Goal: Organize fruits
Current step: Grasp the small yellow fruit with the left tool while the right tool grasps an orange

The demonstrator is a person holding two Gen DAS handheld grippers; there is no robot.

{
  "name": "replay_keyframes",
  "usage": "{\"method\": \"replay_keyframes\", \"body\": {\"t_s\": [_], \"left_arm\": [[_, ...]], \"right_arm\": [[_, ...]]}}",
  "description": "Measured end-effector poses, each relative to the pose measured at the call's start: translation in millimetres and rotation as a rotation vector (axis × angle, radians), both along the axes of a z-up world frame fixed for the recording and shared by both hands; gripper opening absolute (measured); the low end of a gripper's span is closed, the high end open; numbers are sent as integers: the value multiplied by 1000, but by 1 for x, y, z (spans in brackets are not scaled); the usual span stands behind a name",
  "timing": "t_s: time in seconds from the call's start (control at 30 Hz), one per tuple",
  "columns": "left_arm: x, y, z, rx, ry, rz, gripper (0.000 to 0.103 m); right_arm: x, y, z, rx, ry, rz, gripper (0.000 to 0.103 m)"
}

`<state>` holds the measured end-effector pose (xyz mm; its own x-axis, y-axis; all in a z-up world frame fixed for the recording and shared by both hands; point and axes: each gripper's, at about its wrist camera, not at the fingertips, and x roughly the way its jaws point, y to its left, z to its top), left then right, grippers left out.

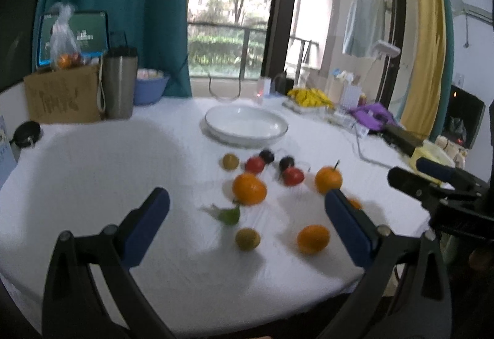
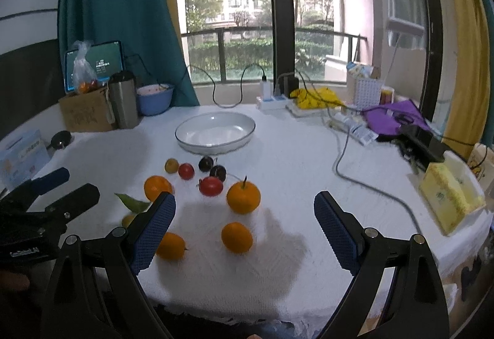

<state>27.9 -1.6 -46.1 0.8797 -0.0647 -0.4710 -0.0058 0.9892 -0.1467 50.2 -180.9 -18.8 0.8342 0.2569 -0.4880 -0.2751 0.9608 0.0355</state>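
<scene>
While the fruit lies loose on the white tablecloth (image 2: 293, 172), I count it from the right wrist view: four oranges, two red tomato-like fruits, two dark plums and a pair of small yellow-green fruits. The stemmed orange (image 2: 243, 196) sits nearest the middle, with a red fruit (image 2: 211, 186) just to its left and the dark plums (image 2: 206, 163) beyond that. A second orange (image 2: 157, 187) lies further left beside a green leaf (image 2: 135, 203), and two more oranges (image 2: 236, 237) rest closer to me, one partly hidden behind a finger. A yellow-green fruit (image 2: 171, 165) sits at the far left of the cluster next to the other red fruit (image 2: 186, 171). All of it lies on the near side of the white oval dish (image 2: 244, 118), which holds nothing I can see.

My right gripper (image 2: 244, 228) hangs above the near oranges with its blue-padded jaws spread wide, gripping nothing. My left gripper (image 1: 247, 215) also stands wide apart and empty over the same cluster; that view is blurred, so I cannot tell whether its right finger touches the orange behind it.

At the far left stand a cardboard box (image 2: 85, 113), a steel tumbler (image 2: 123, 101) and a blue bowl (image 2: 154, 98). At the right edge a yellow tissue pack (image 2: 447, 194) lies near a grey cable (image 2: 342, 150).
</scene>
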Motion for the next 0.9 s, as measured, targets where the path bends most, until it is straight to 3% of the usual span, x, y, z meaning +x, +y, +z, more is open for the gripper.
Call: {"method": "replay_keyframes", "body": {"t_s": [0.07,0.17,0.23,0.37,0.47,0.67,0.77,0.9], "left_arm": [[6,1,-8,0,35,-5,101],[15,2,-19,-9,88,-20,91],[21,1,-29,-12,133,-28,89],[30,-1,-42,-13,189,-43,70],[38,-3,-50,-6,235,-51,63],[45,-4,-54,0,277,-69,41],[45,-5,-54,6,284,-82,28],[45,-7,-52,5,286,-103,27]], "right_arm": [[6,0,-6,1,31,0,89],[13,1,-16,11,83,26,86],[17,2,-22,17,108,32,77],[30,6,-40,15,187,48,73],[39,9,-53,10,247,59,62],[51,11,-63,21,299,65,58],[55,15,-69,9,331,83,46],[55,17,-69,-8,322,87,37]]}}
